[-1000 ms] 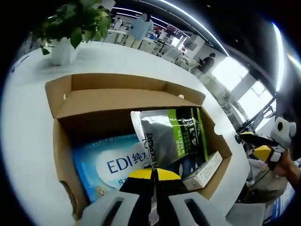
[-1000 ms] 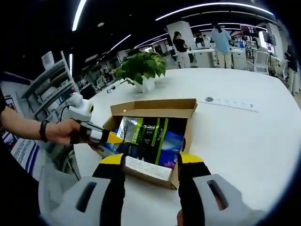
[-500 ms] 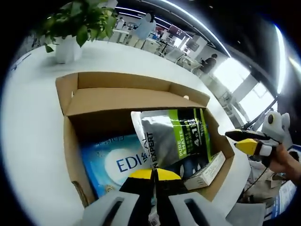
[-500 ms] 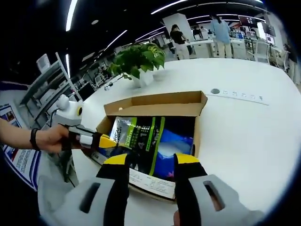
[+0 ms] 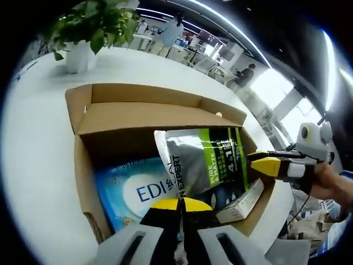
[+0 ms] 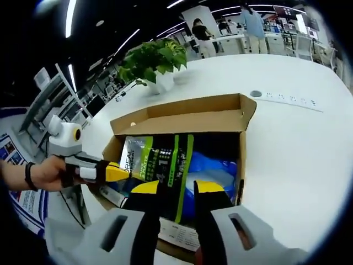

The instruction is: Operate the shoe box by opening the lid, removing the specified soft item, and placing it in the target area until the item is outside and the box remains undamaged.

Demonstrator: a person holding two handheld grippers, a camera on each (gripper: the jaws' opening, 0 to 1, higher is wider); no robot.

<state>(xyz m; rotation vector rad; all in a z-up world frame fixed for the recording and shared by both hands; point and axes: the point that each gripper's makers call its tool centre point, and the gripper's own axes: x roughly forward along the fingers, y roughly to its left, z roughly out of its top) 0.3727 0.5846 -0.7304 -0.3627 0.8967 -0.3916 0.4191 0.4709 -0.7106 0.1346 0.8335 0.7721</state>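
- Your left gripper (image 5: 180,205) has its jaws pressed together over the box (image 5: 138,118); what sits under the tips is hidden.
- Your right gripper (image 6: 177,189) has its jaws narrowly apart, empty, above the glossy pouch (image 6: 157,160).
- The pouch lies inside the cardboard box, on a blue pack (image 5: 129,190).
- White table (image 6: 287,143), potted plant (image 6: 151,63), office behind.

bright ceiling strips, window glare, fisheye warp

Your left gripper (image 5: 181,205) sits at the bottom centre of its view with yellow-tipped jaws pressed together, while your right gripper (image 6: 176,186), low in its own view, holds its jaws a narrow gap apart.
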